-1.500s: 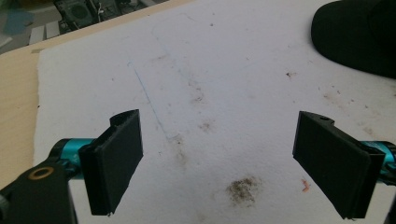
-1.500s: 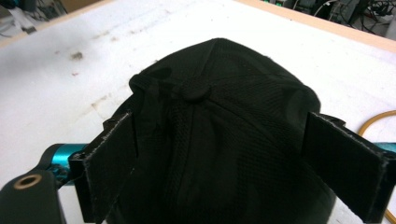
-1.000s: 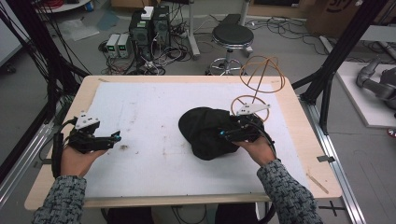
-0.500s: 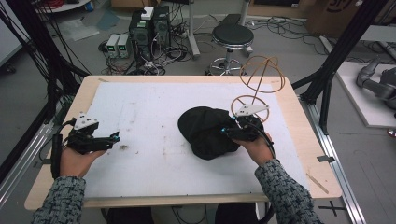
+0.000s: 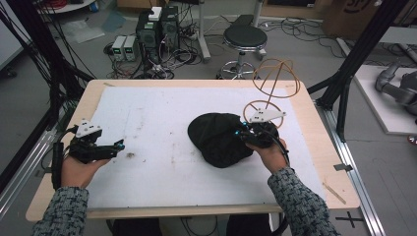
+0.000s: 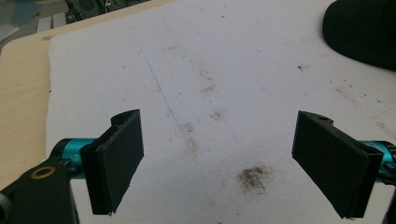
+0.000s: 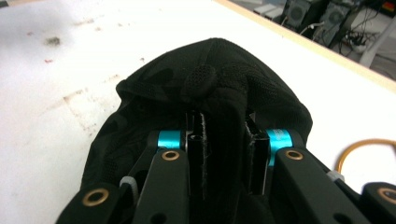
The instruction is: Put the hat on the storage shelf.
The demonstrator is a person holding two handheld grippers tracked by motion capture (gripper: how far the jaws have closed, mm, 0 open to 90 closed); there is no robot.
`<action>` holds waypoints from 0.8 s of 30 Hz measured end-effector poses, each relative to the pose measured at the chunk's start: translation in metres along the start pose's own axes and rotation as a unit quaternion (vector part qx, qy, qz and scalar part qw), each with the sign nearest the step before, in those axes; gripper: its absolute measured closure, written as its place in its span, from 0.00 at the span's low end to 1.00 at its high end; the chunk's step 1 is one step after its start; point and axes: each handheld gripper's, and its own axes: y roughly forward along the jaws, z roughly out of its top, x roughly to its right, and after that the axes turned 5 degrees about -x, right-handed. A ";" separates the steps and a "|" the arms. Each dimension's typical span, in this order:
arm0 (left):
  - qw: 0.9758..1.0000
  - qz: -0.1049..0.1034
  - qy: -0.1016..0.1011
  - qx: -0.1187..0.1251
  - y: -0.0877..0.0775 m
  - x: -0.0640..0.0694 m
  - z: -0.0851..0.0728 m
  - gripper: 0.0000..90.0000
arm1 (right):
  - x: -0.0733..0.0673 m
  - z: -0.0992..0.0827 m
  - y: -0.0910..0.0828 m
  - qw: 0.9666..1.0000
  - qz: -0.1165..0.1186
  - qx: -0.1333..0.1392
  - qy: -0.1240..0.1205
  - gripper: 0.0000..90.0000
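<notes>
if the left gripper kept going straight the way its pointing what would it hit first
Probably the black cap. The left gripper has open jaws with bare white mat ahead, and the cap lies farther on, slightly off to one side.

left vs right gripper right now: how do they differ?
The left gripper has its fingers spread wide with nothing between them; the right gripper has just closed and pinches the black cap. The left sits over the bare white mat near the table's left edge; the right rests on the cap near the wire stand. Both are hand-held, low to the table.
</notes>
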 end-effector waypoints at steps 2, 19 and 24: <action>1.000 0.000 0.001 0.000 -0.001 -0.001 0.000 0.19 | 0.001 0.001 -0.001 1.000 0.002 0.007 0.003 0.88; 1.000 0.002 -0.001 0.000 -0.002 -0.001 0.000 0.19 | 0.013 0.032 -0.026 0.998 0.010 0.064 0.000 0.92; 1.000 0.004 -0.004 0.000 -0.003 -0.002 -0.001 0.19 | 0.012 0.043 -0.036 0.997 0.018 0.076 -0.005 0.92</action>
